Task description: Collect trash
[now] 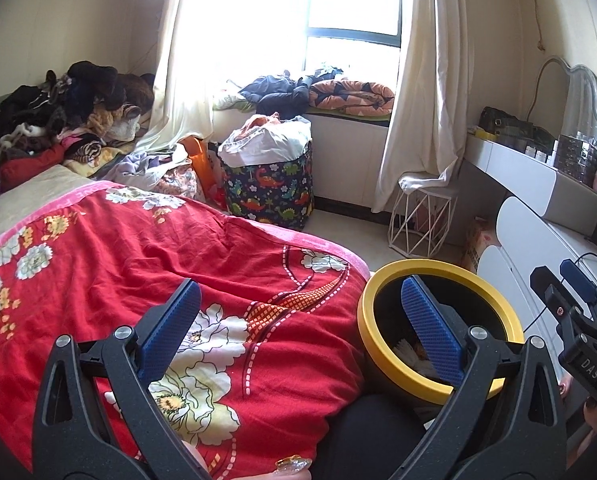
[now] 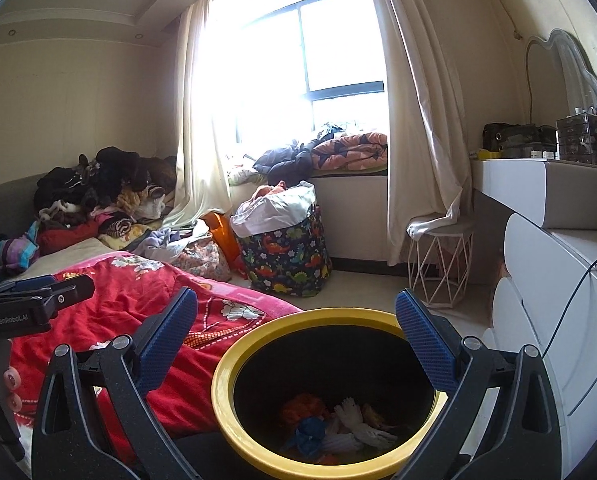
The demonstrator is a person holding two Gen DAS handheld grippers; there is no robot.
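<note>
Grippers come first in both views: the left gripper [image 1: 298, 320] hangs with its jaws spread wide and nothing between them, over the red floral quilt [image 1: 146, 264] at the edge of the bed, and the right gripper [image 2: 296, 332] is likewise spread and empty, poised directly above the yellow-rimmed bin [image 2: 234, 364]. That bin stands on the floor just beside the bed, and its dark interior already holds a small heap of crumpled scraps [image 2: 330, 424], orange, blue and white, lying at the bottom. Judging from this, the collecting is partly done and the work sits between one drop and the next pick, with neither tool carrying anything. No loose piece of trash shows clearly on the quilt near the jaws, so the next move seems to call for searching out another scrap, closing on it, and bringing it back over the yellow rim. Farther off, near the foot of the window wall, a dinosaur-print basket [image 2: 294, 264] is stuffed above its brim with pale and orange cloth, which looks like laundry rather than rubbish. A white wire stool [image 2: 438, 268] stands under the curtain [image 2: 422, 128], and a pile of clothes [image 2: 98, 192] covers the far end of the bed.
</note>
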